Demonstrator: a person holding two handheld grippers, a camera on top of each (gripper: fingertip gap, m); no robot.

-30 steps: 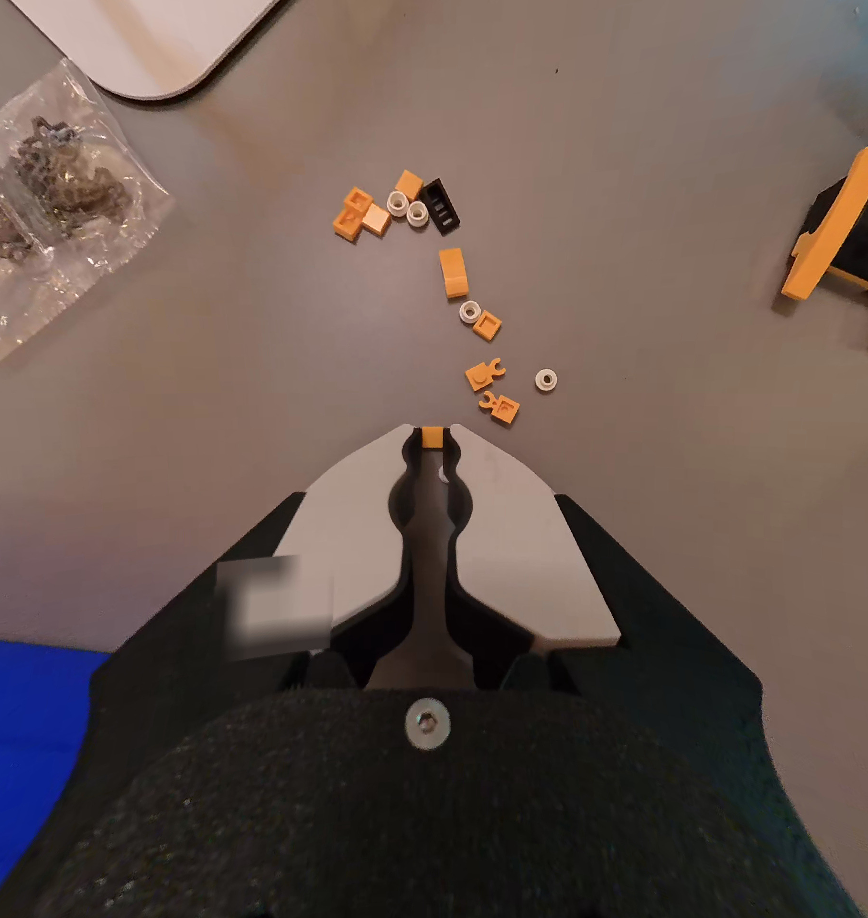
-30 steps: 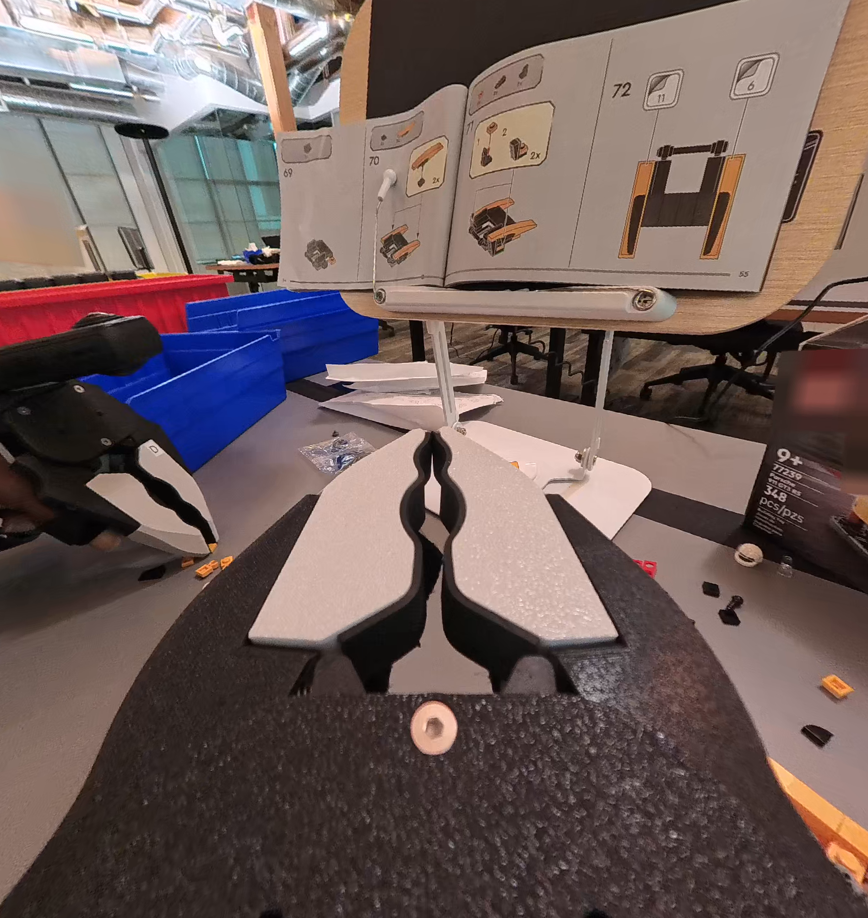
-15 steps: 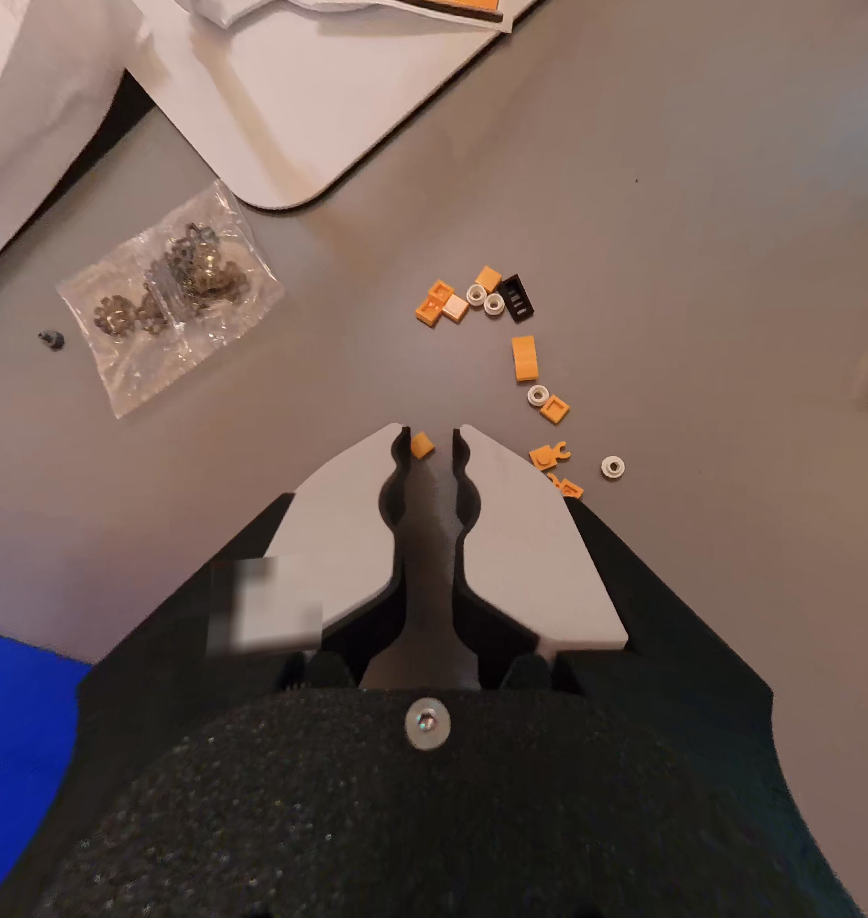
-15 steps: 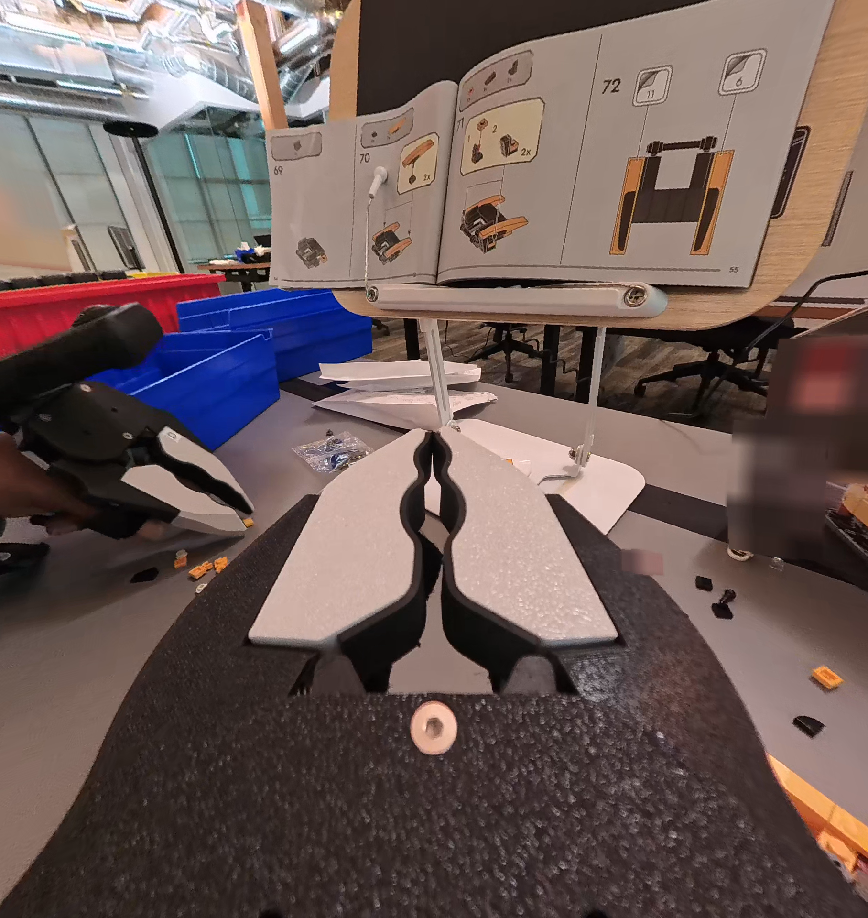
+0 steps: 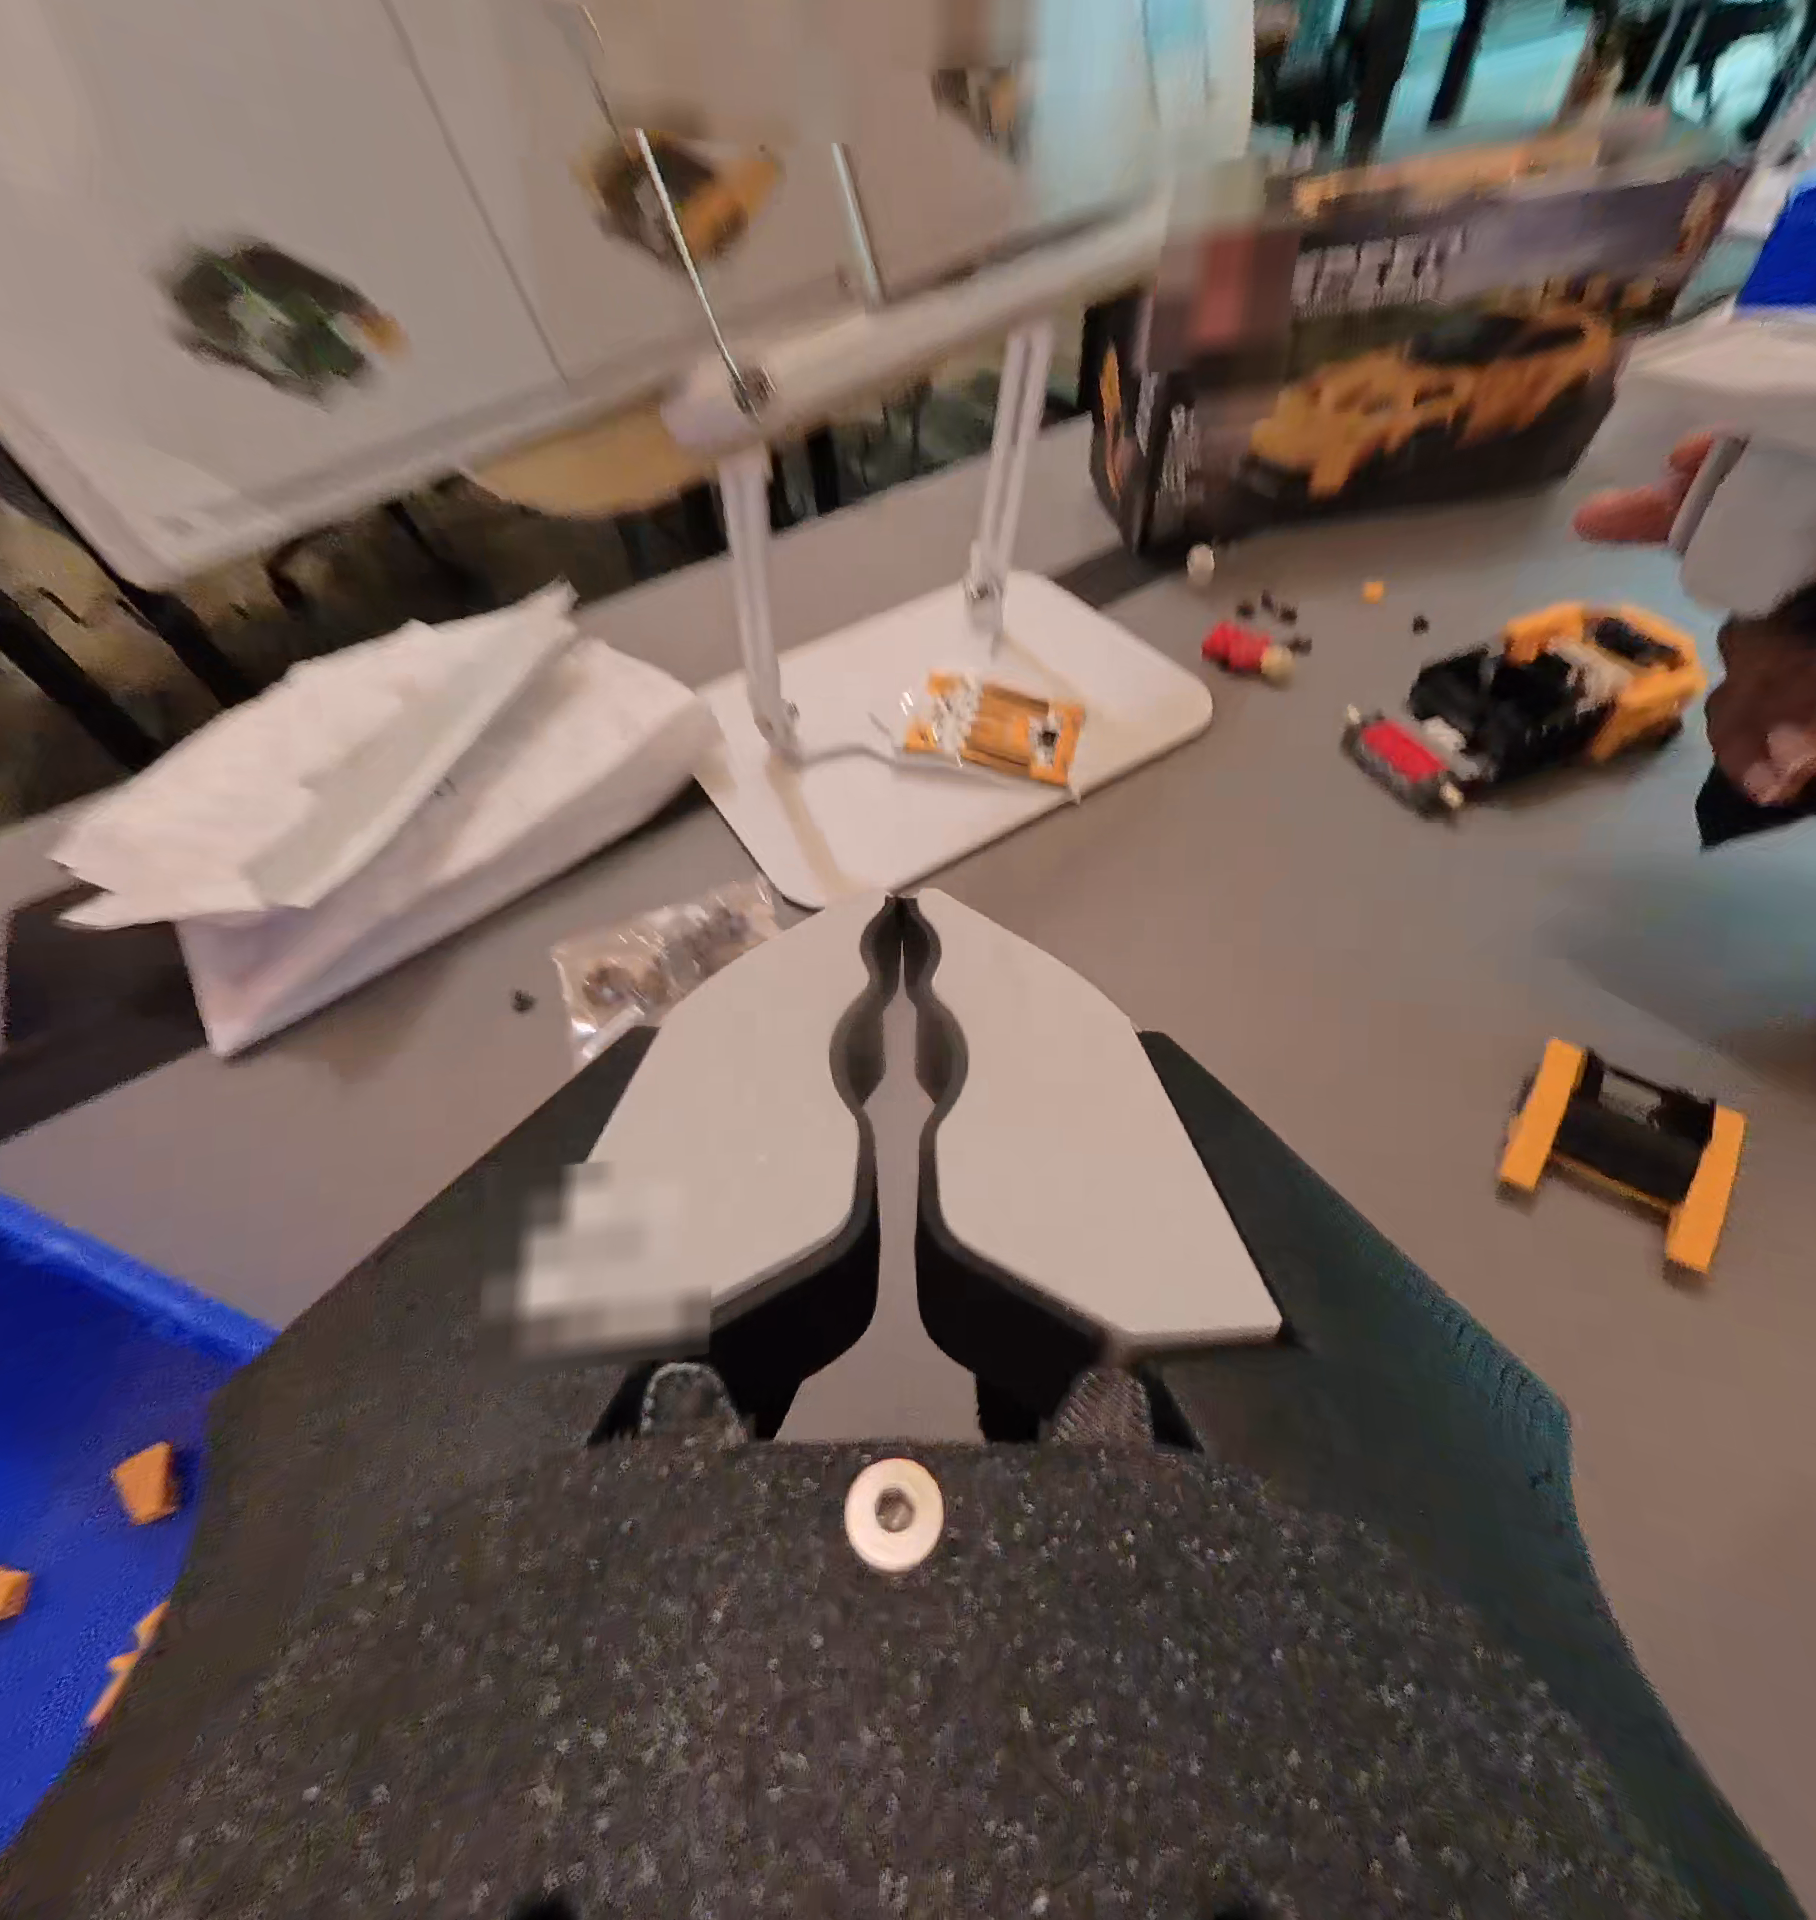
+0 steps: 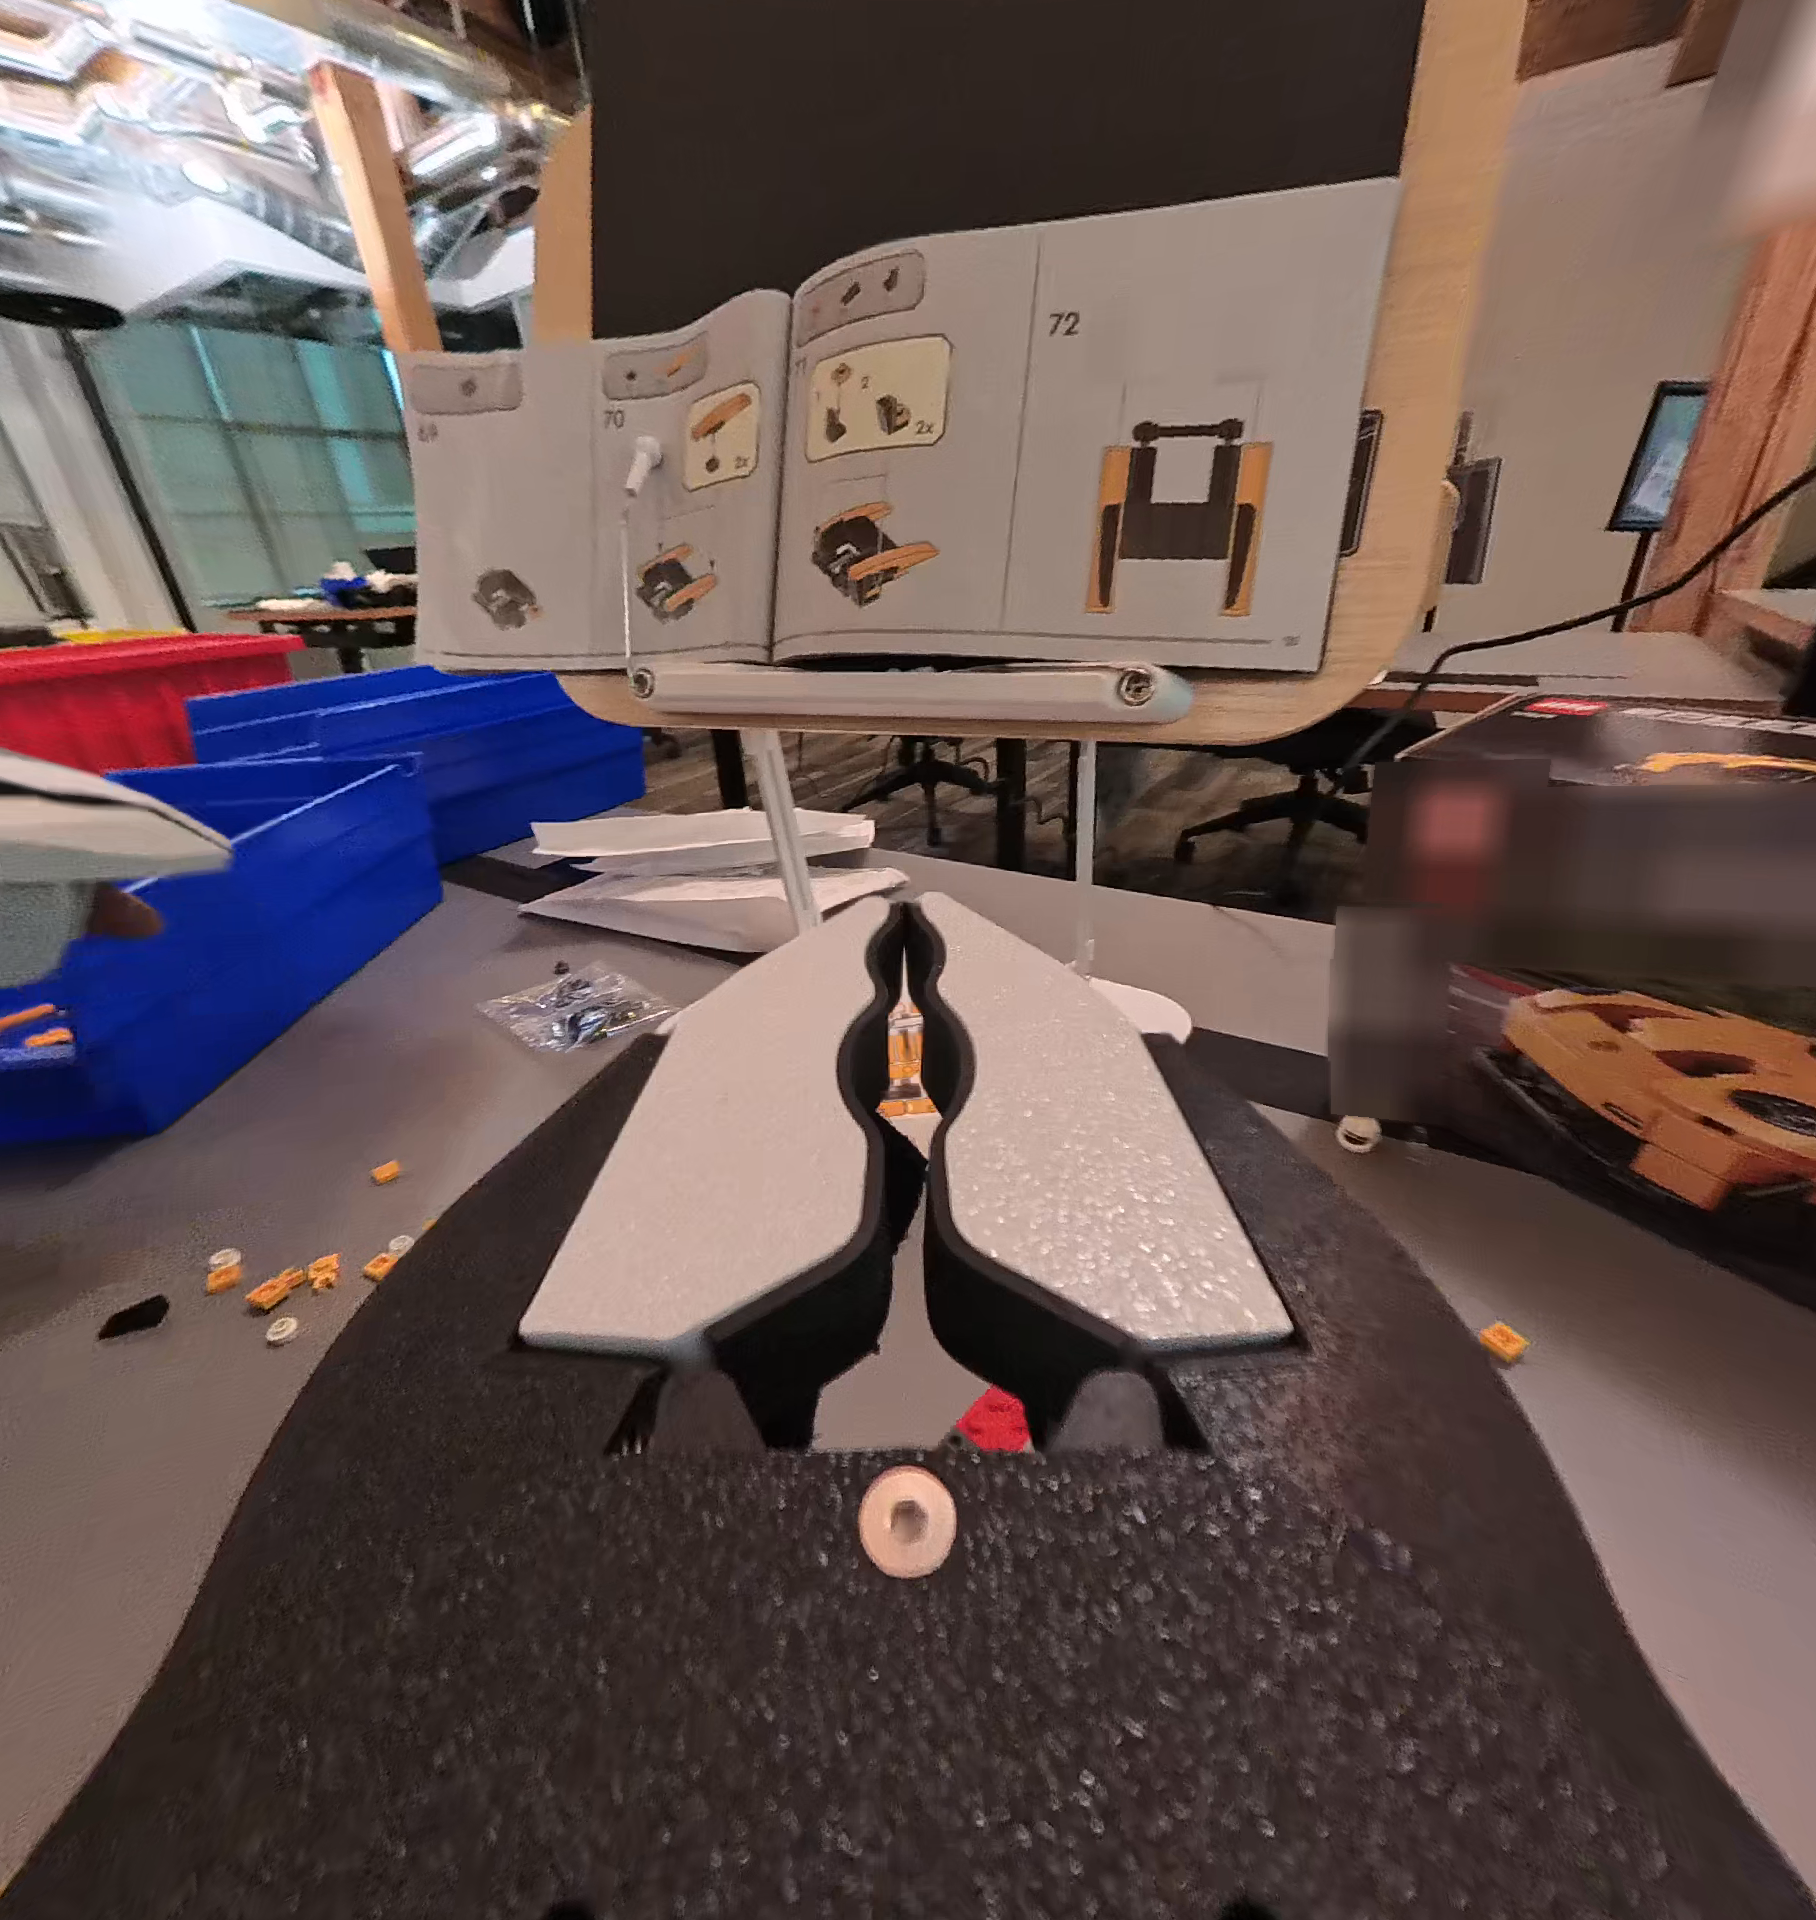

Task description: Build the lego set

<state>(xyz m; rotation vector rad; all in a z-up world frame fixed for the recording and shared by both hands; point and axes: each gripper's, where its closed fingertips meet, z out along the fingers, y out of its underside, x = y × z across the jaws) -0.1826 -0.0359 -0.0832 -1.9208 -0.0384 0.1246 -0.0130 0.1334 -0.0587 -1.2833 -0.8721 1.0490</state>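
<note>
My left gripper (image 5: pixel 899 909) is shut with nothing between its tips, held above the grey table and pointing toward the book stand base (image 5: pixel 1122 681). A small orange and black sub-assembly (image 5: pixel 1621 1148) lies to its right. The partly built orange and black car (image 5: pixel 1538 707) sits farther back right. My right gripper (image 6: pixel 904 914) is shut and empty, facing the open instruction booklet (image 6: pixel 883 488). Loose small orange and white pieces (image 6: pixel 301 1273) lie on the table at its left. The left gripper shows blurred at the left edge of the right wrist view (image 6: pixel 73 821).
Blue bins (image 6: pixel 291 883) stand on the left, one holding orange pieces (image 5: pixel 52 1455). The lego box (image 6: pixel 1631 935) stands at the right. A clear bag of small parts (image 5: pixel 665 956), white paper bags (image 5: pixel 364 790) and a bag of orange pieces (image 5: pixel 992 724) lie near the stand.
My left gripper opened and let go of a small orange piece over the loose pieces. It then rose, tilted up and shut empty. The right gripper shifted slightly and stayed shut.
</note>
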